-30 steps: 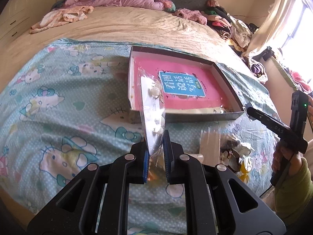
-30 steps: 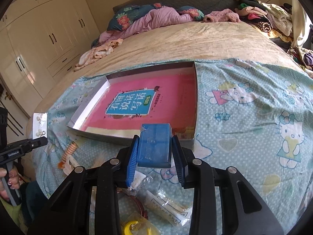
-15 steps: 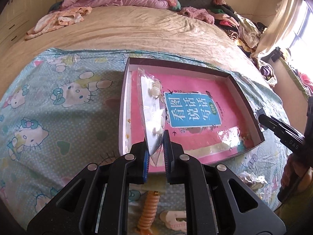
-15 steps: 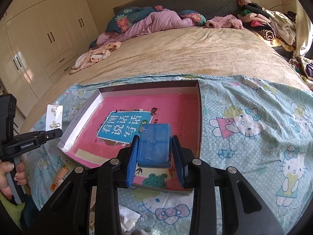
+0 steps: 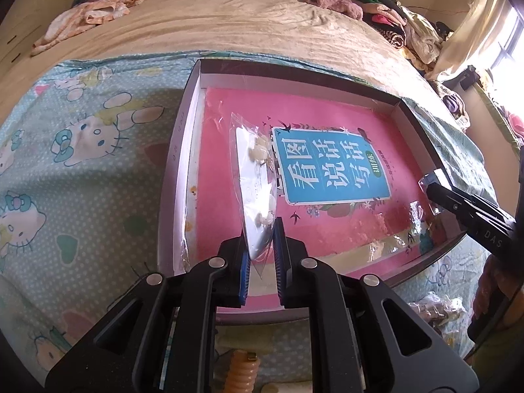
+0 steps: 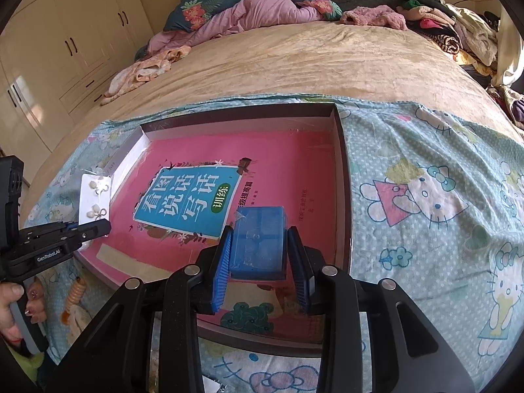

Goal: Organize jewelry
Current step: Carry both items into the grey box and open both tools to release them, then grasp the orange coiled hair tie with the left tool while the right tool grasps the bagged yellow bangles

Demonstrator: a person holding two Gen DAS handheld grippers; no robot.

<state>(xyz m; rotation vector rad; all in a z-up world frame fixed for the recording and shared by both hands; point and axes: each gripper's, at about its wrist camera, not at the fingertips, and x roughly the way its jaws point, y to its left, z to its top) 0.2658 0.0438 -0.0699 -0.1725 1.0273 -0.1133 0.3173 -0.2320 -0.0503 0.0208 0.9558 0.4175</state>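
My left gripper is shut on a clear bag with a white earring card, held upright over the left part of a shallow grey box lined with a pink book cover. From the right wrist view the same earring card stands at the box's left edge in the left gripper. My right gripper is shut on a small blue plastic box, held above the box's near right part. In the left wrist view the right gripper pokes in over the box's right wall.
The grey box lies on a cartoon-cat sheet over a tan bedspread. A beaded bracelet and bagged trinkets lie on the near side. Clothes are piled at the head and right of the bed; wardrobes stand left.
Both grippers moved forward and down from the near bed edge until they hang over the grey box, each keeping its grip. The box now fills more of both views.
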